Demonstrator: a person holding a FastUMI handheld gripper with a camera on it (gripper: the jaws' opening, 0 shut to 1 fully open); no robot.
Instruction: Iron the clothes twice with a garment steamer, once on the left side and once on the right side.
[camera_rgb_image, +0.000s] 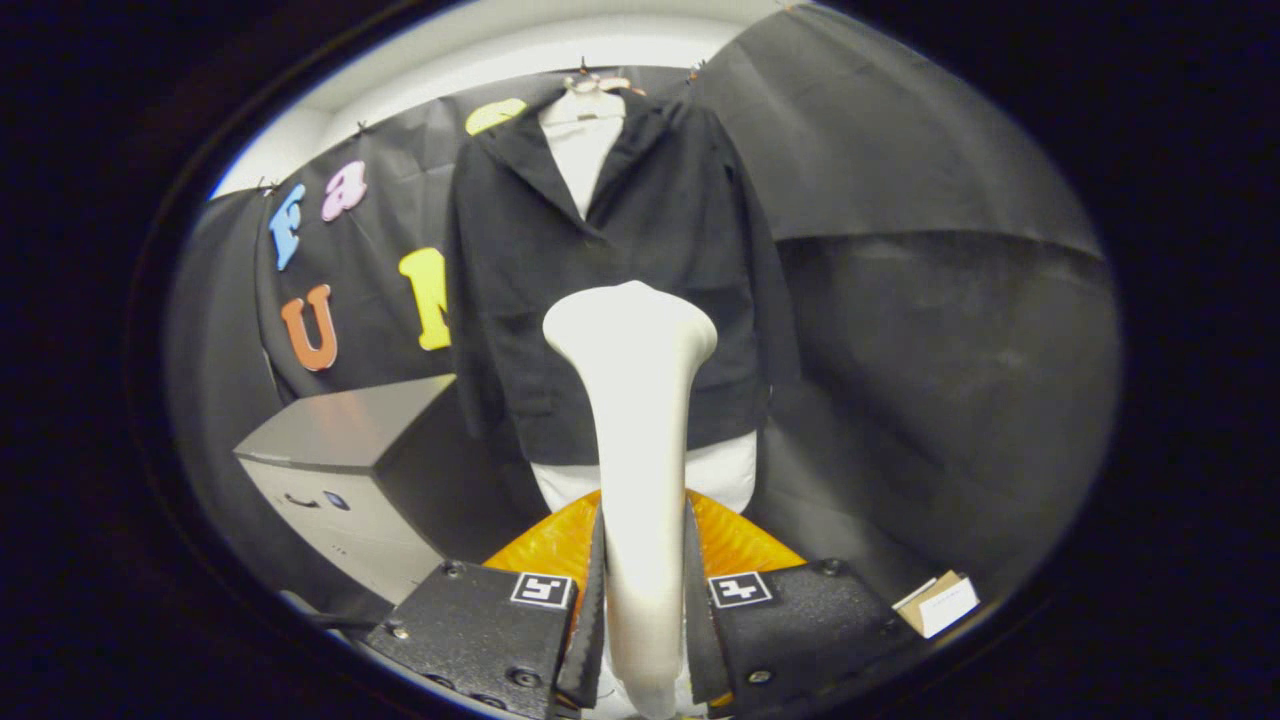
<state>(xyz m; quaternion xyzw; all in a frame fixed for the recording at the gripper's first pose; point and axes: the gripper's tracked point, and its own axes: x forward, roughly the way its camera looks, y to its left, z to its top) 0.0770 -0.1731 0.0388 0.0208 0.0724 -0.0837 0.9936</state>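
Observation:
A black jacket (640, 270) hangs on a hanger over a white garment (583, 150), whose hem shows below the jacket. My gripper (643, 600) is shut on the handle of a white garment steamer (640, 420). The steamer stands upright between the fingers, its flared head level with the jacket's lower front, near the middle. I cannot tell whether the head touches the cloth.
A grey cabinet (350, 450) stands to the left of the jacket. An orange ribbed thing (740, 540) lies under the garment, just beyond the fingers. A small cardboard box (940, 603) sits low on the right. Black cloth walls surround the booth.

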